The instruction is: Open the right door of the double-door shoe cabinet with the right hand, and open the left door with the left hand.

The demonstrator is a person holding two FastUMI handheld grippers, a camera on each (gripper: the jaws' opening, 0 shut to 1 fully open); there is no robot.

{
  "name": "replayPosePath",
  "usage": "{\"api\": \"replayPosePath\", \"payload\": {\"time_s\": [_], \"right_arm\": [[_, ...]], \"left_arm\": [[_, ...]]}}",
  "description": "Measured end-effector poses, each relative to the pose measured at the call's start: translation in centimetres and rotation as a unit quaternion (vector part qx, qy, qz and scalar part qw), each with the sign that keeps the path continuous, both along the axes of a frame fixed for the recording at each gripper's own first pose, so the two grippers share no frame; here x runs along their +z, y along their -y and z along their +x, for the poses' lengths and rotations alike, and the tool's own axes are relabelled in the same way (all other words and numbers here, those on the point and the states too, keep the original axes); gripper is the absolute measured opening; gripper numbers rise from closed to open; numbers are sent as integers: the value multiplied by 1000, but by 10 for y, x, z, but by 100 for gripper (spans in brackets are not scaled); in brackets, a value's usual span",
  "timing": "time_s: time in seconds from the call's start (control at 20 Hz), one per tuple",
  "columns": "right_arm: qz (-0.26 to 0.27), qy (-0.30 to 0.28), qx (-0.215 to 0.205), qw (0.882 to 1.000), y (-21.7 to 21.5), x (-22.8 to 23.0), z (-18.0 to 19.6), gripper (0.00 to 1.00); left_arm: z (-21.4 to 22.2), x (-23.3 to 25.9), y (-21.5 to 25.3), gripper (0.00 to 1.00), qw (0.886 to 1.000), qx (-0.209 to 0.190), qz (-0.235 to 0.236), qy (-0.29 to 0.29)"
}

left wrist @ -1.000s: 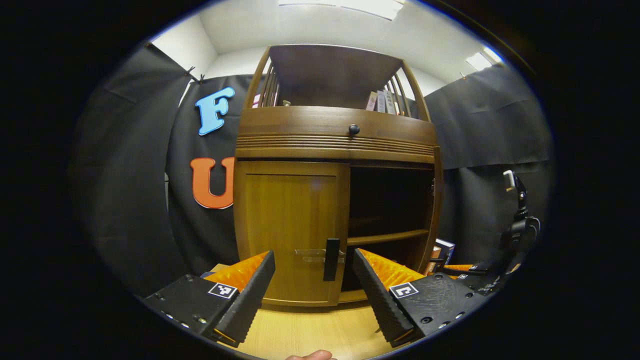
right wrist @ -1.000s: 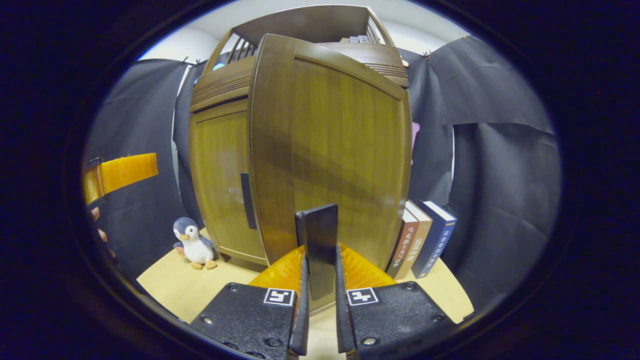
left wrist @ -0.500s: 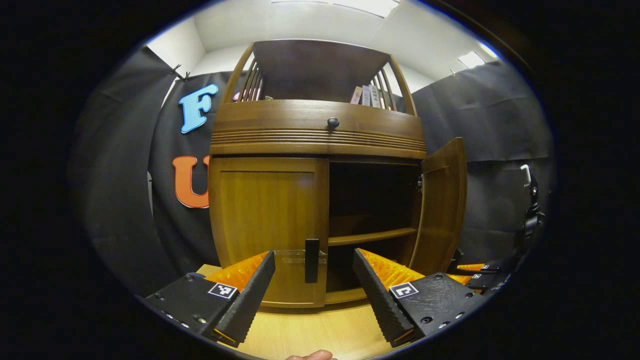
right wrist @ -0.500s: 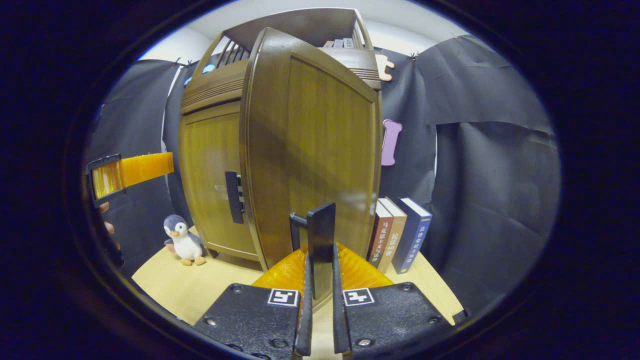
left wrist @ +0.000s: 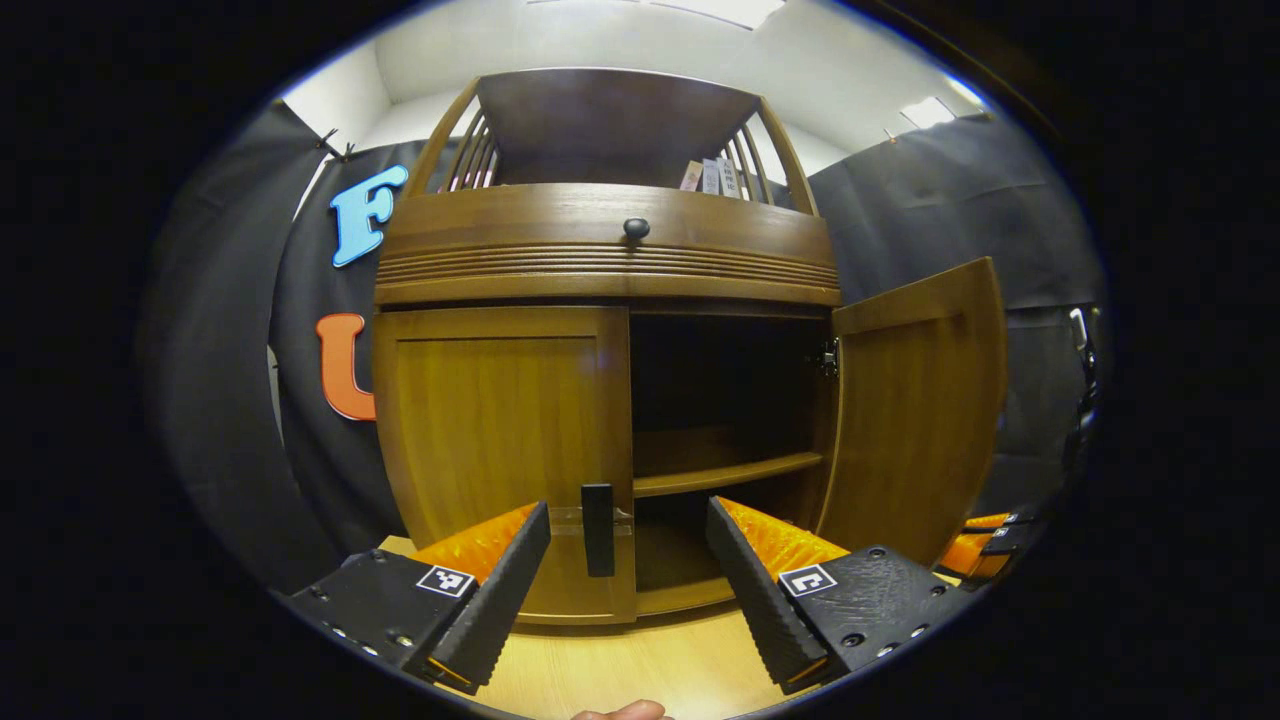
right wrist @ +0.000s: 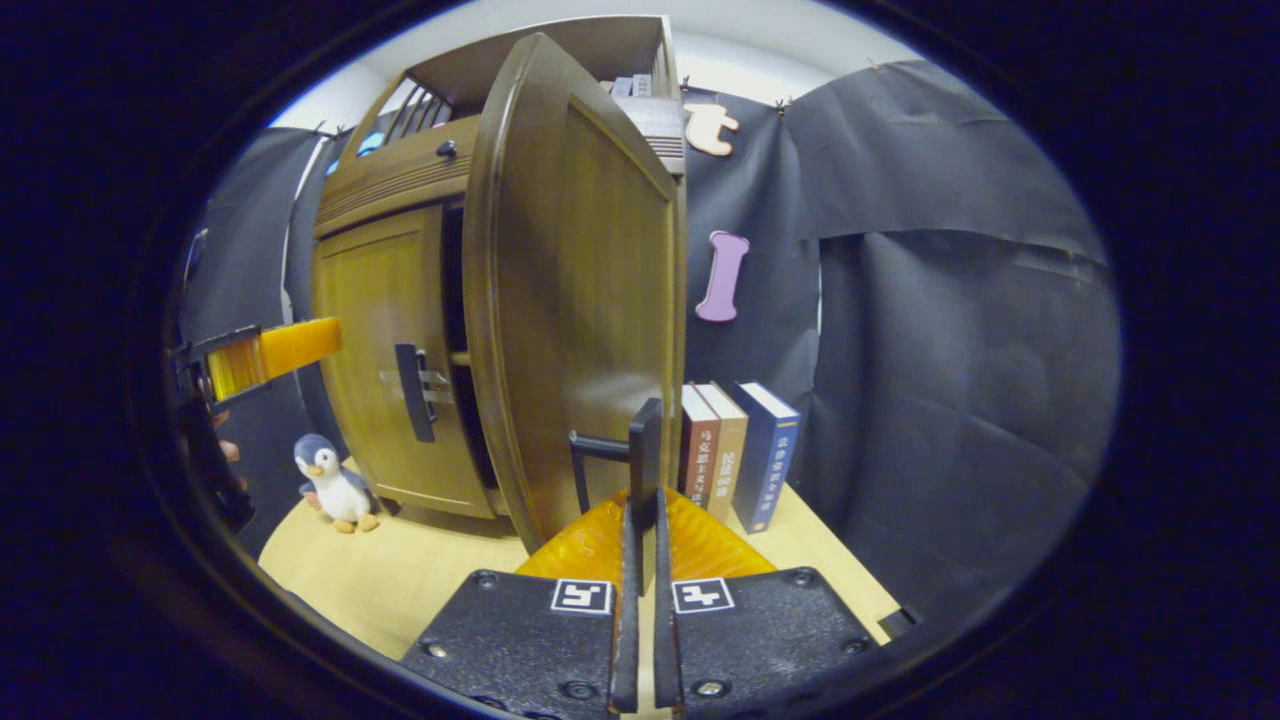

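Swung further out since the earlier frame, the right door (right wrist: 575, 290) of the shoe cabinet (left wrist: 600, 250) now stands wide open, its handle (right wrist: 645, 455) clenched by the right gripper (right wrist: 641, 560); the left gripper (left wrist: 625, 575) waits released before the closed left door (left wrist: 500, 430) and its handle (left wrist: 597, 515)

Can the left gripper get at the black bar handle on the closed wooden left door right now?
Probably yes: the left gripper is open, the black bar handle sits between its fingers, nothing in between.
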State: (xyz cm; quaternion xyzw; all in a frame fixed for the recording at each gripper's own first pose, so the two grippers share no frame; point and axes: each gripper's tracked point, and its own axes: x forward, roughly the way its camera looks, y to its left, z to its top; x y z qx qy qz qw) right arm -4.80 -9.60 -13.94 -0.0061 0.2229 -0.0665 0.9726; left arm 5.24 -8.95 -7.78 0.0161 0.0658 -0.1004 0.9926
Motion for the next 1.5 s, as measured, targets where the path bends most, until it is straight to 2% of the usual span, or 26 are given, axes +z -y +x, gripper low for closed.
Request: {"api": "replayPosePath", "payload": {"time_s": [0.25,0.5,0.7,0.75,0.8,1.0,1.2,1.25,1.3,1.35,1.4,1.45,1.5], "right_arm": [[-10,-5,-3,1000,8,3,-9,9],[-27,-11,-31,999,35,4,-14,8],[-14,-11,-56,998,56,7,-18,5],[-14,-9,-64,998,59,8,-20,0],[-19,-7,-73,997,65,9,-23,4],[-20,-3,-111,994,86,15,-36,4],[-3,4,-118,993,87,19,-44,4],[-4,5,-120,993,86,20,-47,0],[-5,10,-122,993,85,24,-48,4],[-6,16,-125,992,83,30,-49,4],[-6,21,-127,992,82,35,-50,4],[-6,24,-131,991,82,36,-52,4],[-3,22,-131,991,80,36,-53,4]], "left_arm": [[15,-20,0,94,1000,3,9,-19],[30,-44,1,94,999,7,-1,-43],[47,-72,-2,94,997,7,-14,-81],[51,-77,-6,94,996,13,-15,-88],[57,-81,-10,94,995,18,-15,-93],[77,-90,-16,94,995,21,-9,-93],[92,-98,-17,93,995,27,-9,-95],[96,-101,-16,94,995,29,-9,-94],[97,-104,-15,82,995,26,-9,-97],[100,-106,-14,94,995,27,-9,-95],[105,-106,-14,94,996,28,-7,-90],[110,-107,-15,100,996,33,-2,-88],[114,-108,-17,82,996,37,1,-86]]}}
